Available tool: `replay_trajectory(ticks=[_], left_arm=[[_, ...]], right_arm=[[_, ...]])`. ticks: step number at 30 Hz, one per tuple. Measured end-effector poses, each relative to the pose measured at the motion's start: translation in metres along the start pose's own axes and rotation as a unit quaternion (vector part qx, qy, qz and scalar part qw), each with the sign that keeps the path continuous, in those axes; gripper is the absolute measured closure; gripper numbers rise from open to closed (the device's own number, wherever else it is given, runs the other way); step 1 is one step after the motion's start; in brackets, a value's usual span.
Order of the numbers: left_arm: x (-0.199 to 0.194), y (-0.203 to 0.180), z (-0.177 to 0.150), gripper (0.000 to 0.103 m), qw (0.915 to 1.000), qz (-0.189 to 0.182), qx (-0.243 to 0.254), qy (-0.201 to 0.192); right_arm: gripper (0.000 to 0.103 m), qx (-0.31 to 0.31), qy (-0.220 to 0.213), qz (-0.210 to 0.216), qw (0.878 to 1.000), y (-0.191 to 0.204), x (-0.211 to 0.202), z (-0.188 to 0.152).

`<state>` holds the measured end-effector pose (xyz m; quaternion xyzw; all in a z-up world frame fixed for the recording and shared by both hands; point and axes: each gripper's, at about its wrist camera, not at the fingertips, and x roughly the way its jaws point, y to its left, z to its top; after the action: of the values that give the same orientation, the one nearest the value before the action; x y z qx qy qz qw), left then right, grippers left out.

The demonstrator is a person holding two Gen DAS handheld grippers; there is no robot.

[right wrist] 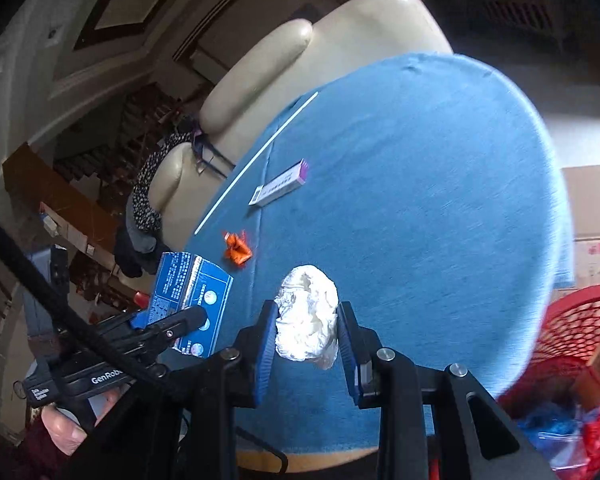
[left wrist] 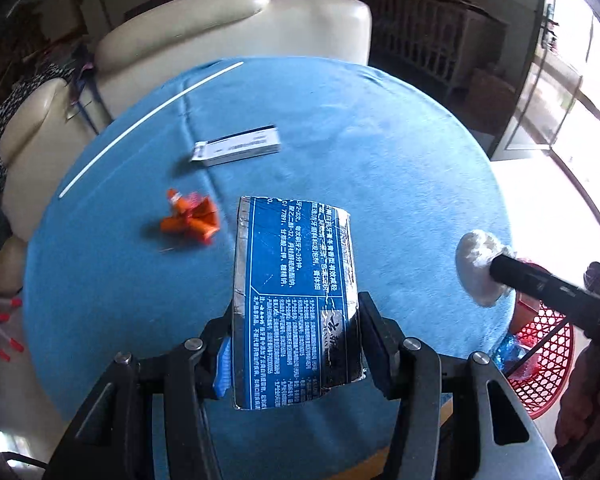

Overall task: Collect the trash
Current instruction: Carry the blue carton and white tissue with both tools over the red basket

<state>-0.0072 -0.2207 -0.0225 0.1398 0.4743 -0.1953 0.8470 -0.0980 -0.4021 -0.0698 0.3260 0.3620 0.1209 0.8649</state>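
Observation:
My left gripper (left wrist: 296,320) is shut on a flattened blue toothpaste box (left wrist: 296,288), held above the blue-clothed table (left wrist: 380,160). My right gripper (right wrist: 308,316) is shut on a crumpled white plastic wad (right wrist: 308,316), also lifted over the table. That wad (left wrist: 478,268) shows at the right of the left wrist view on the other gripper's dark finger. The blue box (right wrist: 194,296) appears at the left in the right wrist view. On the cloth lie an orange wrapper (left wrist: 192,218) (right wrist: 238,250), a small white carton (left wrist: 238,146) (right wrist: 282,184) and a long white stick (left wrist: 140,124) (right wrist: 256,160).
A red mesh basket (right wrist: 572,332) (left wrist: 544,352) with blue and clear plastic trash stands beside the table at the right. A cream sofa (left wrist: 228,28) sits behind the table. Cardboard boxes (right wrist: 592,216) stand at the far right. A person's hand (right wrist: 68,428) holds the left gripper's handle.

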Motion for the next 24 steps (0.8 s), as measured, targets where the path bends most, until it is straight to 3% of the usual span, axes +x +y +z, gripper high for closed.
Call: replay_trajectory(ticks=[5, 12, 20, 24], left_arm=[[0.010, -0.019, 0.003, 0.048, 0.9995, -0.025, 0.021, 0.004], [0.005, -0.036, -0.006, 0.048, 0.9973, -0.045, 0.056, -0.015], [-0.018, -0.028, -0.012, 0.048, 0.9953, -0.031, 0.081, -0.044], [-0.031, -0.030, -0.013, 0.048, 0.9925, -0.042, 0.097, -0.061]], right_arm=[[0.071, 0.021, -0.039, -0.025, 0.999, -0.012, -0.032, -0.007], [0.071, 0.045, -0.050, -0.058, 0.996, -0.021, -0.052, -0.023], [0.071, 0.030, -0.061, -0.054, 0.996, 0.002, -0.050, -0.027], [0.071, 0.023, -0.066, -0.054, 0.996, 0.014, -0.049, -0.035]])
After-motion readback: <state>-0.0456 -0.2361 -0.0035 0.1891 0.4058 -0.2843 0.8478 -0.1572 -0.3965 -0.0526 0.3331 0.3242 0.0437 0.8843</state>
